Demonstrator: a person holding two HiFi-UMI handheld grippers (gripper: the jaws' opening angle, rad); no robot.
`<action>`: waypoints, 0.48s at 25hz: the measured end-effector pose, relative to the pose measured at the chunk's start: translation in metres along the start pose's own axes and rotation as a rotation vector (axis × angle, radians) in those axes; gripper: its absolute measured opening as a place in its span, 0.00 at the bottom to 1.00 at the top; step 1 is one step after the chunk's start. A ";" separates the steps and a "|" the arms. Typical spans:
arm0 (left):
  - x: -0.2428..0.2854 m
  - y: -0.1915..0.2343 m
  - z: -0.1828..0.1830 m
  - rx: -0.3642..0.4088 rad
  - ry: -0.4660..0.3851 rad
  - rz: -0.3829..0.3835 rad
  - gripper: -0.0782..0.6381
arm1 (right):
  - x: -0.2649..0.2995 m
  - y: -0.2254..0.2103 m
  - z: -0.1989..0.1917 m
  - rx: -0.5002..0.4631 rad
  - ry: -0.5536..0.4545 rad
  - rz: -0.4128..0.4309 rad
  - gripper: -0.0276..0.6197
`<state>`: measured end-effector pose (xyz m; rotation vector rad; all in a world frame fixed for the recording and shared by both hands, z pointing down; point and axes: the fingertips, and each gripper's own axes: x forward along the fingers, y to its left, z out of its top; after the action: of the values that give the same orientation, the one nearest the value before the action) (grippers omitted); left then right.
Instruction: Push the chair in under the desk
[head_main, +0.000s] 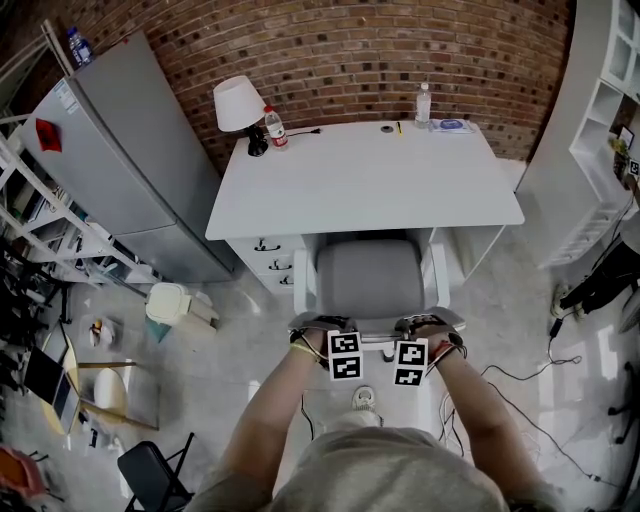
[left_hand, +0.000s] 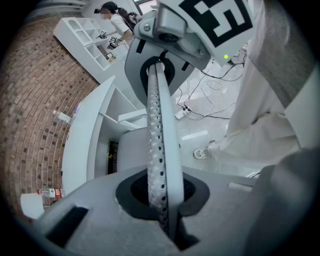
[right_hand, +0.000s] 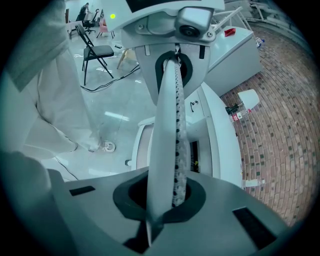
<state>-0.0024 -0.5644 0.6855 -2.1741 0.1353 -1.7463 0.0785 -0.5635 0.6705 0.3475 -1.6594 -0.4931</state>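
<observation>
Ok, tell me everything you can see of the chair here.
The chair has a grey padded seat, white armrests and a thin backrest, white on one face and grey and perforated on the other. It stands upright facing the white desk. The front of its seat reaches the desk's edge, and most of the seat is not yet under it. The left gripper and right gripper are each shut on the backrest's top edge, side by side.

— Where did the chair (head_main: 370, 280) stand?
— Upright, facing the white desk (head_main: 365, 180). Its grey seat with white arms was in the desk's opening, mostly not under the top.
</observation>
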 end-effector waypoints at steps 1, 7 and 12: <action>0.000 0.000 0.000 0.000 0.001 0.000 0.14 | 0.000 0.000 0.000 -0.001 0.002 -0.002 0.06; -0.002 -0.001 -0.001 0.008 -0.002 0.016 0.14 | -0.001 0.000 0.001 -0.002 0.008 -0.016 0.06; -0.002 -0.001 0.000 0.009 -0.001 0.018 0.14 | -0.001 0.000 0.000 0.001 0.006 -0.025 0.06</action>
<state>-0.0033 -0.5634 0.6844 -2.1614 0.1459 -1.7324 0.0784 -0.5631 0.6694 0.3712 -1.6508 -0.5094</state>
